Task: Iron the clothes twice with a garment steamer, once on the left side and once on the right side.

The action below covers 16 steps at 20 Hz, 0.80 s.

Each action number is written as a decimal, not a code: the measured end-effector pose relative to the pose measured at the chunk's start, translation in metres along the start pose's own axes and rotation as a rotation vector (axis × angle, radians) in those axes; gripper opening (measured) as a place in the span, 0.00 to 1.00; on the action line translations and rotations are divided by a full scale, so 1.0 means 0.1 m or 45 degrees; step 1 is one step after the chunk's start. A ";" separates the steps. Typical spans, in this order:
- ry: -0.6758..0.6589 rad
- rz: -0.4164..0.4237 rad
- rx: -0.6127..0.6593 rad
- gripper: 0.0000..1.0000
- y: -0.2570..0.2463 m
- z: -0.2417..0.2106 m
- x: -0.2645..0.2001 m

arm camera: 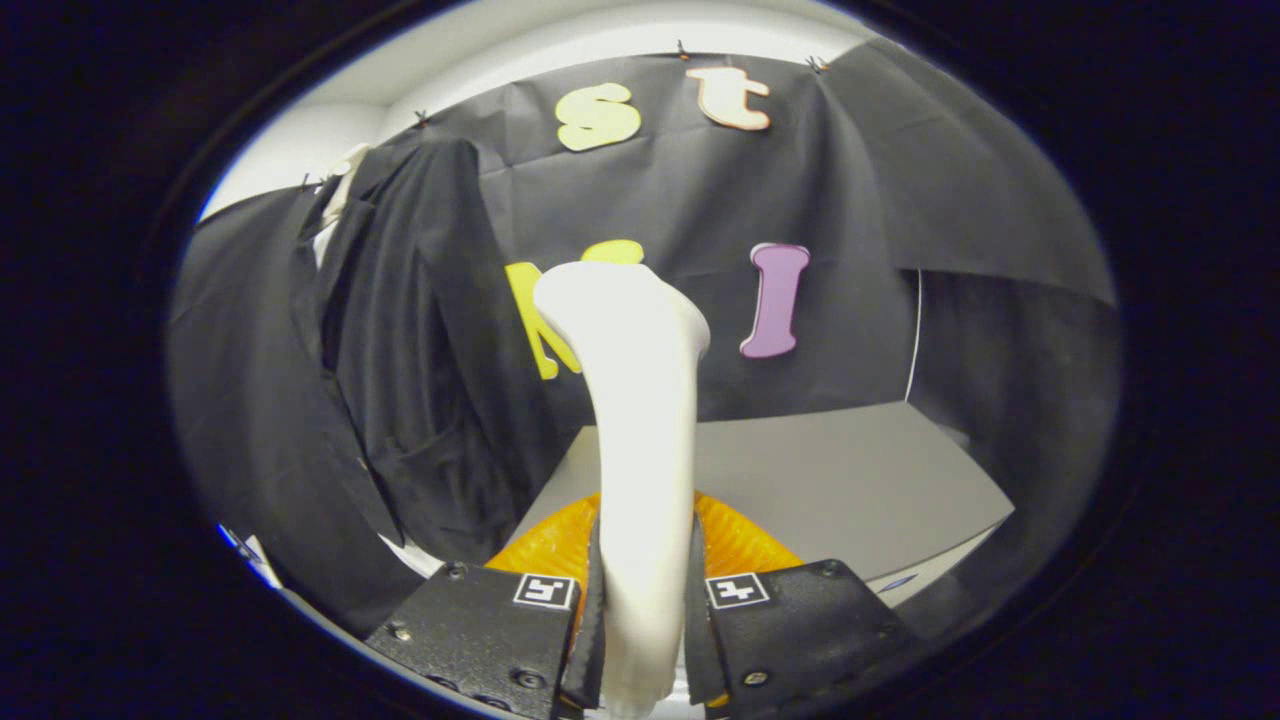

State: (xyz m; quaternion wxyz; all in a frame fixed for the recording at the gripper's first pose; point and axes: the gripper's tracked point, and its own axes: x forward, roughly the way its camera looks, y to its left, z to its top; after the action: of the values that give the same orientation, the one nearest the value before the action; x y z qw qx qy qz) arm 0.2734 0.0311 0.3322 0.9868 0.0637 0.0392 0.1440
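My gripper (643, 600) is shut on the white handle of a garment steamer (640, 420), with both fingers pressing its sides. The steamer rises upright from between the fingers, and its wider head sits at the top. A dark garment (420, 340) hangs on the booth wall, beyond the fingers and to the left of the steamer head, apart from it. A pale collar or hanger shows at the garment's top.
An orange ribbed plate or base (740, 540) lies under the steamer, just ahead of the fingers. It rests on a grey table (850, 480) that runs to the right and back toward the cloth wall. A thin white cord (915, 330) hangs at the right.
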 end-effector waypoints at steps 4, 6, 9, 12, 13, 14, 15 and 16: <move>-0.066 -0.014 -0.019 0.35 0.40 0.25 -0.17; -0.098 -0.021 -0.040 0.35 0.63 0.41 -0.25; -0.168 -0.031 -0.084 0.35 1.02 0.66 -0.29; -0.214 -0.049 -0.129 0.35 1.41 0.87 -0.27; -0.225 -0.051 -0.140 0.35 1.54 0.92 -0.24; -0.233 -0.056 -0.154 0.35 1.66 0.98 -0.22; -0.248 -0.068 -0.162 0.34 1.76 1.04 -0.20; -0.259 -0.089 -0.177 0.34 1.83 1.08 -0.17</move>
State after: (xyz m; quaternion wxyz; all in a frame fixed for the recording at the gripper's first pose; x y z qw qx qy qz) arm 0.2162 0.1878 0.4650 0.9921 0.0082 -0.0691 0.1048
